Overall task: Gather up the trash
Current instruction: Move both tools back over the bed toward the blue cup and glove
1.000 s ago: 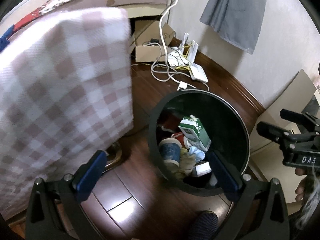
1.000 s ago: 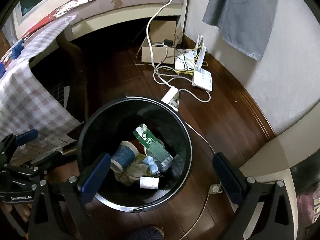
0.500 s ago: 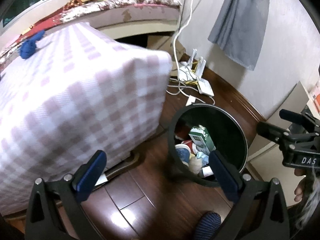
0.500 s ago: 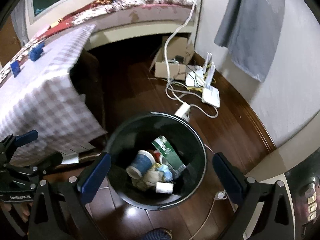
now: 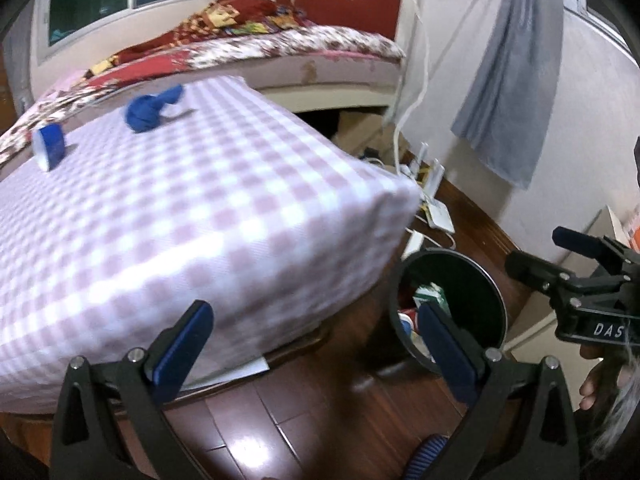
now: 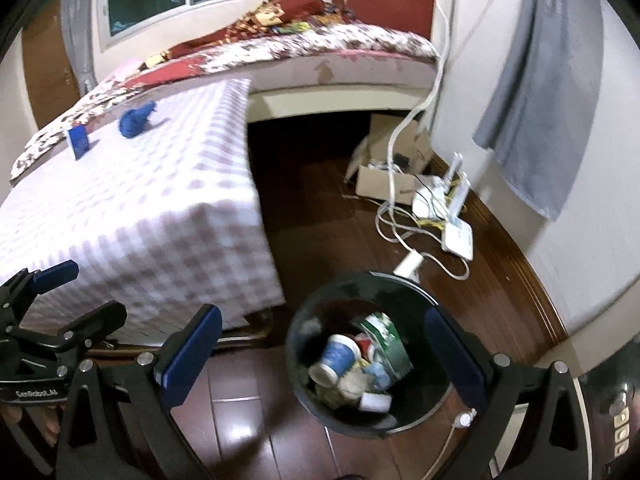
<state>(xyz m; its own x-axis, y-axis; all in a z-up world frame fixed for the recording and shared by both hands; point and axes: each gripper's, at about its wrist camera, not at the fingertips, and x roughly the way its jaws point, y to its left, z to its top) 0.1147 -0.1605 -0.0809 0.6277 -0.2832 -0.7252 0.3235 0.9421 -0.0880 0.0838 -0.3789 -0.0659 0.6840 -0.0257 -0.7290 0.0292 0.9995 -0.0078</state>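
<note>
With both grippers empty and their jaws wide apart, the step in hand looks like fetching more trash. The bin [image 6: 366,364] on the floor holds a cup [image 6: 334,360] and carton [image 6: 386,342]; a blue wad [image 5: 150,110] and blue box [image 5: 50,146] lie on the checked table [image 5: 200,220], well apart from the left gripper [image 5: 312,348] and right gripper [image 6: 320,350]. Next, reach one gripper over to the wad. Since a second ago both cameras have lifted from the bin toward the tabletop.
</note>
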